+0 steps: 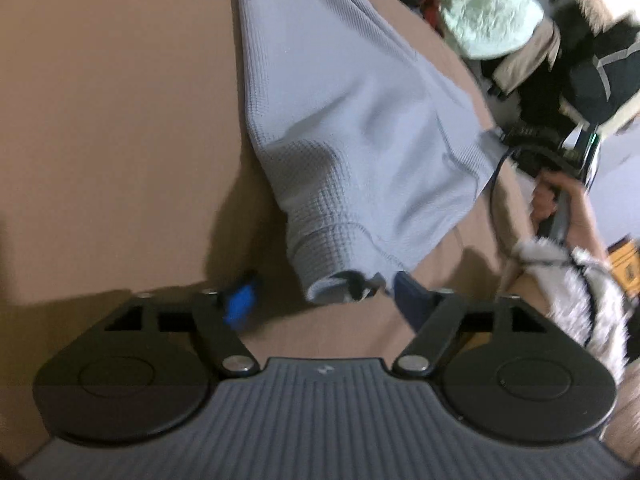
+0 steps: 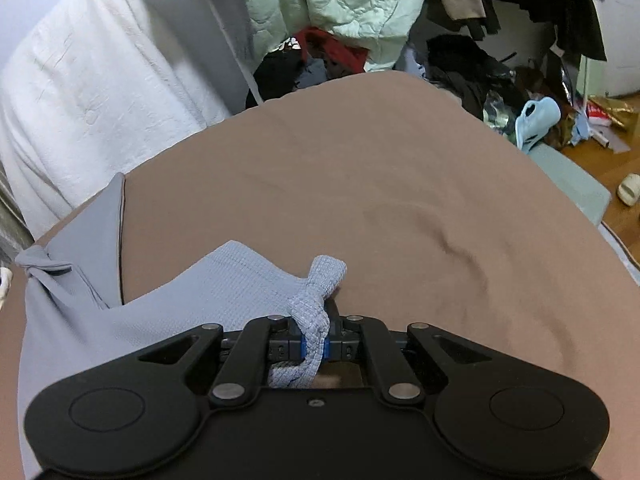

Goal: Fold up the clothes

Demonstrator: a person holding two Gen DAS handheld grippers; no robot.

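My right claw (image 2: 314, 350) pinches the grey-blue waffle-knit garment's (image 1: 352, 128) cuff (image 2: 320, 280); my left claw (image 1: 320, 300) gapes wide. That thin bunched grip could slip, dropping the sleeve onto the bed (image 2: 400, 184).

The left gripper (image 1: 320, 292) is black, with two round flat parts at its sides. Black bars join on with shiny silver screws. Its middle is grey with thin lines running along it. One finger has a bright blue pad (image 1: 239, 304). The right gripper (image 2: 315, 346) is black too, with the same round parts, silver screws and blue pads. The person's hand (image 1: 560, 200) comes out of a fluffy white sleeve (image 1: 576, 280) with dark trim.
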